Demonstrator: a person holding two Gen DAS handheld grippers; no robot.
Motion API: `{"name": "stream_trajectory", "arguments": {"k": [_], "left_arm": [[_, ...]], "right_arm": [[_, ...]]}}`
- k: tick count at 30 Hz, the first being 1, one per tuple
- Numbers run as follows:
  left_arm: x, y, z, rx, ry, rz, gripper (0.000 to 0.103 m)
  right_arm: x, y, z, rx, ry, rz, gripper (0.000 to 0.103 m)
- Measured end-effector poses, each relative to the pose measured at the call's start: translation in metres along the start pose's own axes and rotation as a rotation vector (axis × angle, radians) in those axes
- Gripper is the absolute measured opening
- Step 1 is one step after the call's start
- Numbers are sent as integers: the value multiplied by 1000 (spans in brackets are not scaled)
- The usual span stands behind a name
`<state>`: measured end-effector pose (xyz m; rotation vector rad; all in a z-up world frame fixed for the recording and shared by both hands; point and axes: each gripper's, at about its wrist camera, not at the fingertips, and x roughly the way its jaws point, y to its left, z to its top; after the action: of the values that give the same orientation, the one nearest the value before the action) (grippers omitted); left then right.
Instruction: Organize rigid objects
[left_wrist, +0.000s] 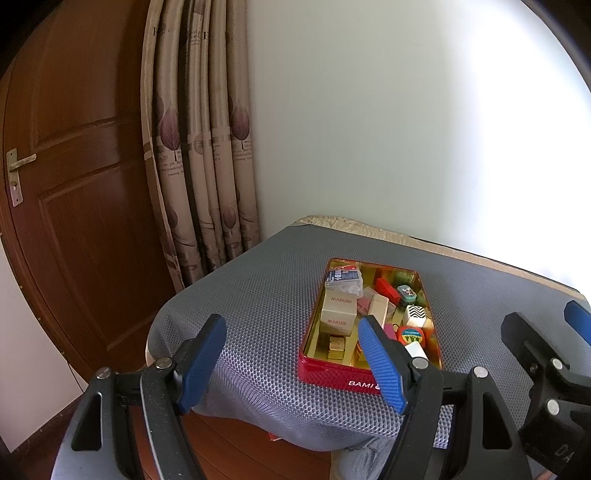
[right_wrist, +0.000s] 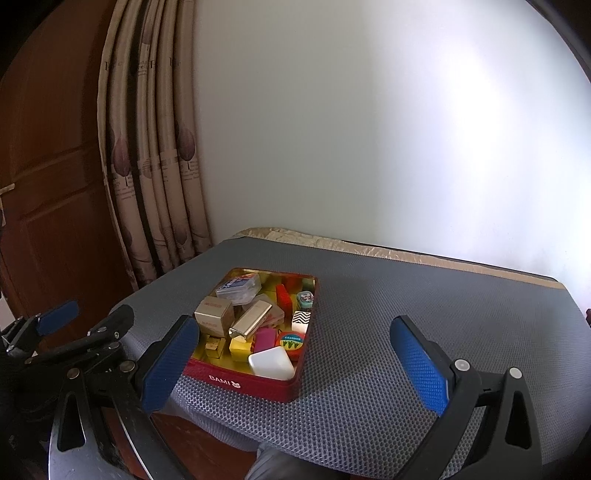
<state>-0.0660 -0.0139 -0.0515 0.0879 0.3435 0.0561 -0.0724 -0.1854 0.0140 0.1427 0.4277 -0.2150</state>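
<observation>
A red tin (left_wrist: 332, 376) (right_wrist: 236, 380) marked BAMI sits on the grey mesh-covered surface (left_wrist: 258, 295) (right_wrist: 406, 314). It holds several small rigid objects: a beige MARUBI box (left_wrist: 338, 314) (right_wrist: 214, 314), a clear plastic case (left_wrist: 341, 282) (right_wrist: 238, 288), a gold lighter (right_wrist: 251, 323), a white rounded block (right_wrist: 271, 363), a zigzag cube (left_wrist: 415, 314) (right_wrist: 301, 319). My left gripper (left_wrist: 291, 362) is open and empty, just in front of the tin. My right gripper (right_wrist: 295, 363) is open and empty, near the tin's front right corner.
A brown wooden door (left_wrist: 74, 184) and patterned curtains (left_wrist: 199, 147) stand to the left. A pale wall (right_wrist: 369, 129) is behind. The surface's left edge (left_wrist: 166, 314) drops to a wood floor (left_wrist: 229, 443).
</observation>
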Motion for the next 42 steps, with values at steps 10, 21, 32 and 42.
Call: {"name": "stream_trajectory", "arguments": {"k": [10, 21, 32, 42], "left_arm": [[0, 1, 1, 1, 2, -4, 76], [-1, 1, 1, 5, 4, -1, 76], [3, 0, -1, 20, 28, 1, 79], [-5, 7, -4, -11, -43, -18, 84]], "right_arm": [[-2, 5, -2, -19, 0, 6, 103], [-1, 6, -2, -23, 4, 4, 103], [-2, 7, -3, -23, 6, 4, 103], [-1, 5, -3, -17, 13, 11, 103]]}}
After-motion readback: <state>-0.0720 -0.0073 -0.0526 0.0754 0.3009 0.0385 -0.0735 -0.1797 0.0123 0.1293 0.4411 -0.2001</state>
